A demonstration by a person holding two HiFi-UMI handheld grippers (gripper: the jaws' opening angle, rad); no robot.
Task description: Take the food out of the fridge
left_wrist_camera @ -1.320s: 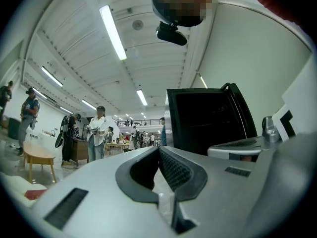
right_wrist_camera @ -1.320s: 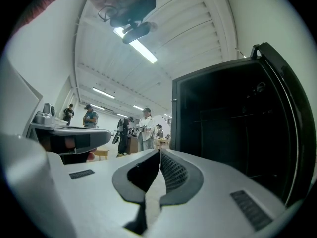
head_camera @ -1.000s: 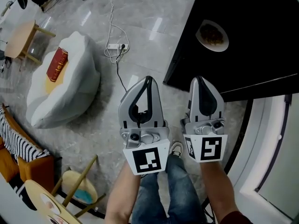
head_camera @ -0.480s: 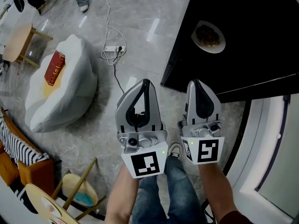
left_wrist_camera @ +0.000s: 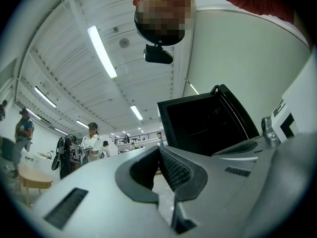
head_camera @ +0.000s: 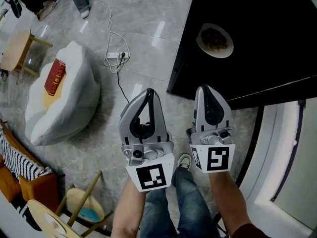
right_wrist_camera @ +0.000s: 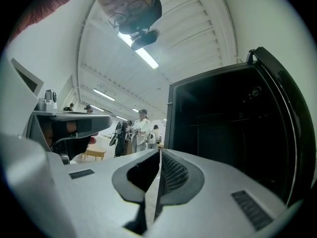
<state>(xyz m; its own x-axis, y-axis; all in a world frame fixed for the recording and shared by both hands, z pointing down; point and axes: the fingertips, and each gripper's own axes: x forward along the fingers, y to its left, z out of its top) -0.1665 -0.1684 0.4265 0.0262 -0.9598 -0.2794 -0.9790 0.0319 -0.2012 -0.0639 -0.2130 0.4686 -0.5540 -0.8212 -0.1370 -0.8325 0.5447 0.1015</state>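
Observation:
A white plate of brown food (head_camera: 215, 40) rests on the flat black top of the fridge (head_camera: 257, 58) at the upper right of the head view. Both grippers hover side by side over the floor, short of the fridge's near edge, with nothing in them. The left gripper (head_camera: 150, 91) has its tips together, shut and empty. Just to its right, the right gripper (head_camera: 204, 87) is shut too. In the left gripper view the shut left gripper (left_wrist_camera: 159, 148) points toward the black fridge (left_wrist_camera: 208, 123). In the right gripper view the right gripper (right_wrist_camera: 160, 151) faces the fridge's dark front (right_wrist_camera: 233, 128).
A white beanbag (head_camera: 74, 108) with a red book (head_camera: 54, 77) lies on the grey floor at left. A power strip and cable (head_camera: 116, 56) run beyond it. A wooden chair (head_camera: 84, 200) stands bottom left. A white panel (head_camera: 292, 157) fills the lower right. Several people (right_wrist_camera: 141, 130) stand far off.
The head view has drifted, so the plate and the fridge's edge sit further left in the picture. Both grippers stay side by side and shut, with nothing taken hold of.

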